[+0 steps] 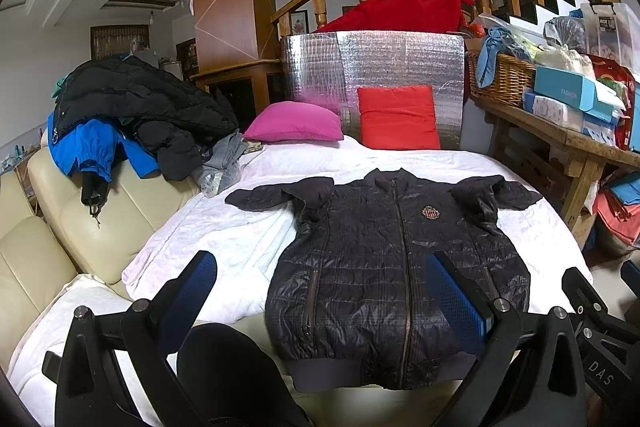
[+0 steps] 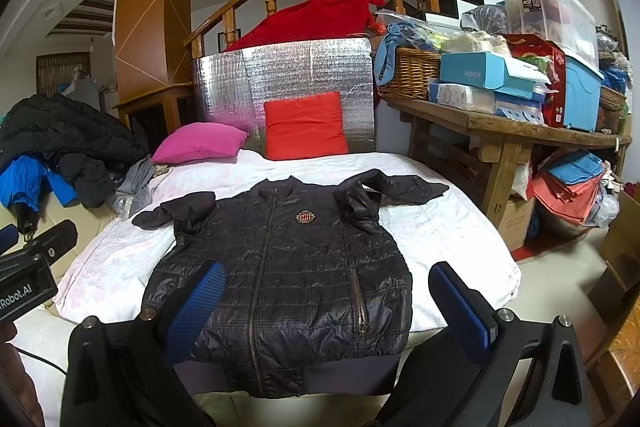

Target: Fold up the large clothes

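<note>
Reading "FASHION" on a blue box [image 2: 478, 71] on the table [image 2: 504, 125]; "Robot.AI" shows on the left tool [image 1: 324, 291], seen from the right view. Jacket [image 2: 288, 267] lies flat, zipped, on the bed [image 2: 440, 223]; crest lettering illegible. Both tools, left and right [image 2: 332, 301], spread wide, holding nothing.

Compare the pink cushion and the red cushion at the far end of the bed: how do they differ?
The pink cushion lies flat on the white cover; the red cushion stands upright against the silver foil panel. The pink one looks flatter, the red one squarer, and it sits to the right. Both are plain, single-coloured cushions.
</note>
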